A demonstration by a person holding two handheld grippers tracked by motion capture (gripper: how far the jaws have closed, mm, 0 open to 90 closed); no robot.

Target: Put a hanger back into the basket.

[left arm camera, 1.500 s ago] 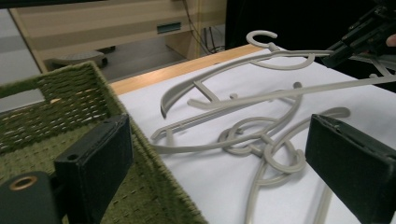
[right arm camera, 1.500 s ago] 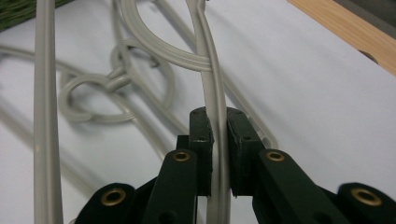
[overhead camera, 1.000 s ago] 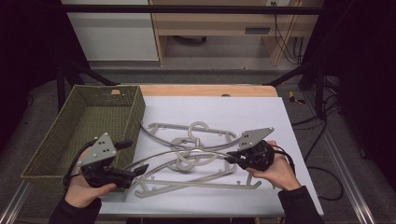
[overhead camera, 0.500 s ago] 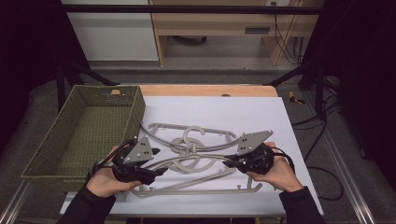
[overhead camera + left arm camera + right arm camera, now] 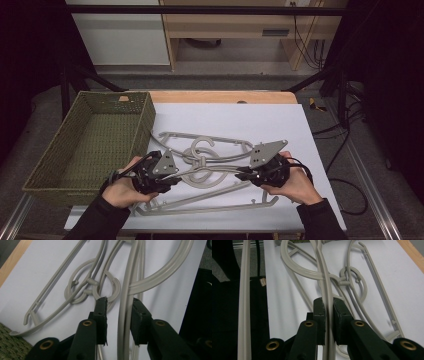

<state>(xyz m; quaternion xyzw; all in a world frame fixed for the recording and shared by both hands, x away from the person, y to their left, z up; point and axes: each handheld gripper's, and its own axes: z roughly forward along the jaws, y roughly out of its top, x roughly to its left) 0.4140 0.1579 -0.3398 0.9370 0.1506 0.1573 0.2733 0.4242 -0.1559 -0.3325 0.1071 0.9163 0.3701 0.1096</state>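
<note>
So on the far left you've got the green woven basket (image 5: pixel 90 140) sitting at the edge of the white table (image 5: pixel 300 125), right up against the pile of grey plastic hangers (image 5: pixel 210 165). Next over is the left gripper (image 5: pixel 172 180), held low over the near-left part of the tangle. Its jaws have just been closing, and in the left gripper view (image 5: pixel 117 312) there's a hanger arm (image 5: pixel 124 322) running straight up between them, but you can see a gap on either side, so the pads aren't actually pinching it, more of a narrow stance around it. The hooks (image 5: pixel 200 152) of the hangers are all looped into each other in the middle of the table, between the two hands. Then on the right, the right gripper (image 5: pixel 241 175) is clamped tight on another hanger arm (image 5: pixel 327 302); in the right gripper view (image 5: pixel 329 307) both pads press flat against it. A long straight hanger bar (image 5: pixel 210 207) lies nearest the person, along the front edge.
</note>
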